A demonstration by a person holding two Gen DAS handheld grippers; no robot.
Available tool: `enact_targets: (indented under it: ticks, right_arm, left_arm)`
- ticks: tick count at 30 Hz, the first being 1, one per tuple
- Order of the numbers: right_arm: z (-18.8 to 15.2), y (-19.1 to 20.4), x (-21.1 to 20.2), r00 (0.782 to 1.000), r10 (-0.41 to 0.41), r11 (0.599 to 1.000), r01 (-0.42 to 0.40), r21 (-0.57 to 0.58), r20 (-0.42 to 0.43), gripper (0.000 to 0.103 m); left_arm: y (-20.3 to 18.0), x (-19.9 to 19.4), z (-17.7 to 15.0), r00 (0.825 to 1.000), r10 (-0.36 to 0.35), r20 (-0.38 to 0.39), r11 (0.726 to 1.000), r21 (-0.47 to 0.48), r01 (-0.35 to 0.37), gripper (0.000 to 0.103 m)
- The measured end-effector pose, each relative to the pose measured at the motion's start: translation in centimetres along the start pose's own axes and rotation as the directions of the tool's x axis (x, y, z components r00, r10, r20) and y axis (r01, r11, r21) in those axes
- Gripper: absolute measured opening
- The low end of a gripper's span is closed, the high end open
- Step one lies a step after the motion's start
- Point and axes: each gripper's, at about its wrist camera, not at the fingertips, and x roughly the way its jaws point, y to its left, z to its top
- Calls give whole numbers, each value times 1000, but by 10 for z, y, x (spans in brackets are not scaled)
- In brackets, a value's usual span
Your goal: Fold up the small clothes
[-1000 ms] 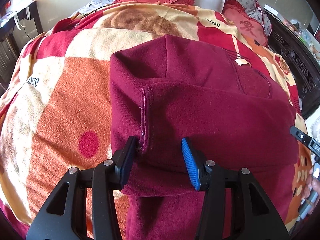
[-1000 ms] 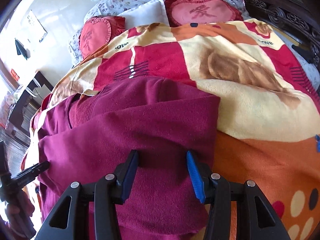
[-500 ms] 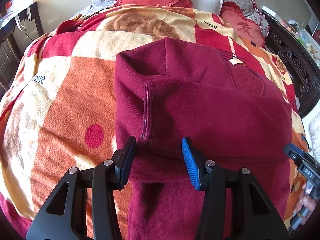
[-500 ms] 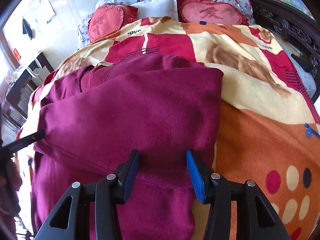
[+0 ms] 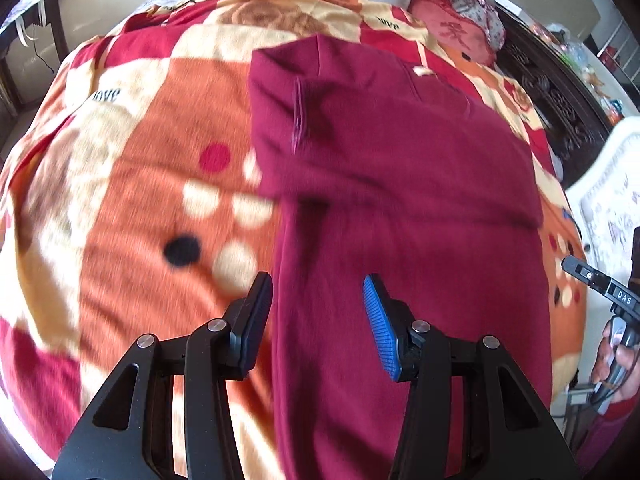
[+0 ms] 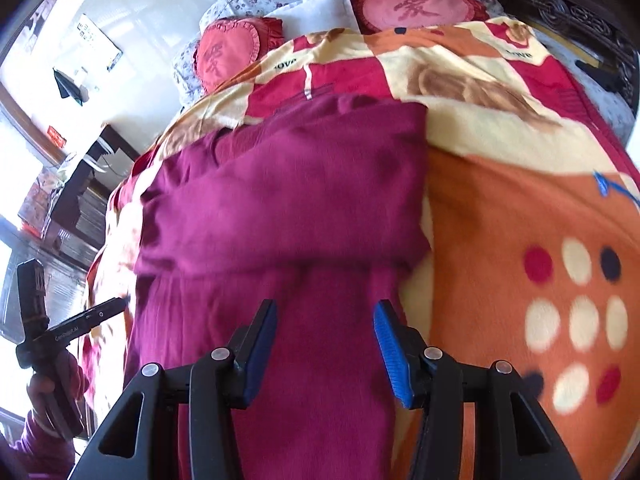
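Two tongs, left tongs (image 5: 318,322) and right tongs (image 6: 325,346), hover part-open, gripping nothing, above maroon garment (image 5: 400,168) half-folded on bed blanket (image 5: 132,200); next grips should pinch near hem corners evenly.

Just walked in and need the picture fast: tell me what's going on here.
A person is folding a maroon garment on a bed covered with a patterned blanket, a handheld gripper in each hand. The garment's upper part is already folded over itself; its lower part lies flat toward the cameras. The left gripper and the right gripper both hover above that lower part, fingers apart and gripping nothing.
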Motion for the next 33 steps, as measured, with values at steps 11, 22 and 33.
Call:
enact_targets:
  ticks: [11, 22, 33]
  right_arm:
    - [-96, -1, -31, 996, 49, 999, -48, 16, -71, 49]
    - [-170, -20, -48, 985, 93, 994, -83, 73, -146, 49]
    - [-202, -37, -45, 971, 194, 972, -171, 161, -137, 49]
  left_arm:
    - [12, -25, -84, 992, -41, -119, 999, 10, 43, 47]
    - [23, -22, -132, 981, -66, -183, 998, -20, 63, 47]
    - [29, -20, -137, 980, -99, -174, 994, -61, 90, 47]
